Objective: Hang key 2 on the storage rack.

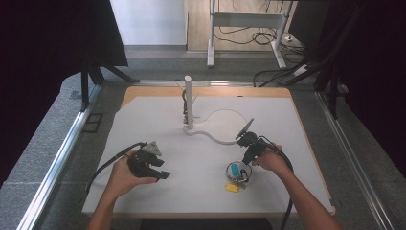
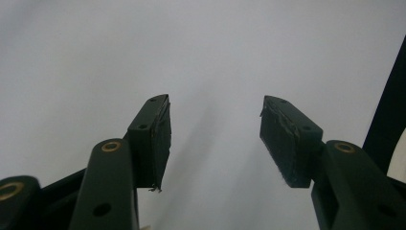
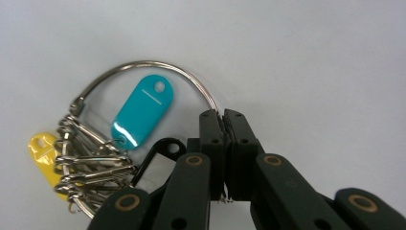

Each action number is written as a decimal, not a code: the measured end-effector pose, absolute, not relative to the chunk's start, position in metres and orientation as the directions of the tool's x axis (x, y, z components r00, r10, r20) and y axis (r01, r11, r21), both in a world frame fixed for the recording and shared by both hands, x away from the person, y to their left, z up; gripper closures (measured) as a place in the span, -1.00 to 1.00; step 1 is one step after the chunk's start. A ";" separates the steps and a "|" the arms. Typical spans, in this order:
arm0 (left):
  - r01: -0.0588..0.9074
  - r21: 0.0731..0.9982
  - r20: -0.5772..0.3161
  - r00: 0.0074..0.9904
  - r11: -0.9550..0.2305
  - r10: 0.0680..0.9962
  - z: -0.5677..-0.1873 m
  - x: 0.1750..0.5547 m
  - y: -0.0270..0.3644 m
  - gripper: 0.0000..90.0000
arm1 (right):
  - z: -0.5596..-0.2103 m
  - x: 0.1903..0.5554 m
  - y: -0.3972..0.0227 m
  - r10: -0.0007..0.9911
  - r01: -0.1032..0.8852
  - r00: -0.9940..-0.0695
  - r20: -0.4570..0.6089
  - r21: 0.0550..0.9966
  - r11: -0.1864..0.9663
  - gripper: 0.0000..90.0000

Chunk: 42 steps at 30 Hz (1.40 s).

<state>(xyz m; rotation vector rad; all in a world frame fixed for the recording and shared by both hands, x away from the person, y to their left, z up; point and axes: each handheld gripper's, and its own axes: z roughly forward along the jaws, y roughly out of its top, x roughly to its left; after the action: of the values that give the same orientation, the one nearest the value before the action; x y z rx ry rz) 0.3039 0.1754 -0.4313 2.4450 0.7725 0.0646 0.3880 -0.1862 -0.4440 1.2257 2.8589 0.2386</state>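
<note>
A metal key ring (image 3: 139,63) lies on the white tabletop (image 1: 201,167). It carries a teal tag (image 3: 143,112), a yellow tag (image 3: 43,153), a black tag (image 3: 160,155) and several small split rings. My right gripper (image 3: 222,115) is shut on the ring's wire at its right side, pads pressed together around it. From above, the right gripper (image 1: 246,162) sits just right of the ring (image 1: 230,166) with its teal tag (image 1: 234,168) and yellow tag (image 1: 232,188). My left gripper (image 1: 162,174) rests at the front left, jaws apart. Its own view shows the left gripper (image 2: 215,124) open over bare white surface.
A white upright post (image 1: 188,103) stands at the table's middle back, with a curved white strip (image 1: 210,136) running from its foot. A black disc (image 1: 245,128) sits just behind the right gripper. Dark panels flank the table.
</note>
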 end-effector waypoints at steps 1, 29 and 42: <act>0.514 0.533 -0.120 0.832 -0.672 0.542 -0.431 0.304 0.175 0.00 | -0.442 0.388 -0.187 0.721 0.718 -0.692 0.040 0.148 0.680 0.94; 0.513 0.530 -0.122 0.834 -0.675 0.538 -0.433 0.304 0.174 0.00 | -0.450 0.383 -0.193 0.717 0.719 -0.695 0.056 0.064 0.692 0.64; 0.512 0.538 -0.133 0.836 -0.670 0.532 -0.431 0.309 0.175 0.00 | -0.455 0.375 -0.195 0.775 0.776 -0.629 0.065 0.000 0.630 0.80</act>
<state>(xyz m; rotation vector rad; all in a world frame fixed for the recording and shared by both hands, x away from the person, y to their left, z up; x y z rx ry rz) 0.3085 0.1751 -0.4314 2.4390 0.7626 0.0474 0.3748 -0.1953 -0.4553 1.3755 2.8891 0.0447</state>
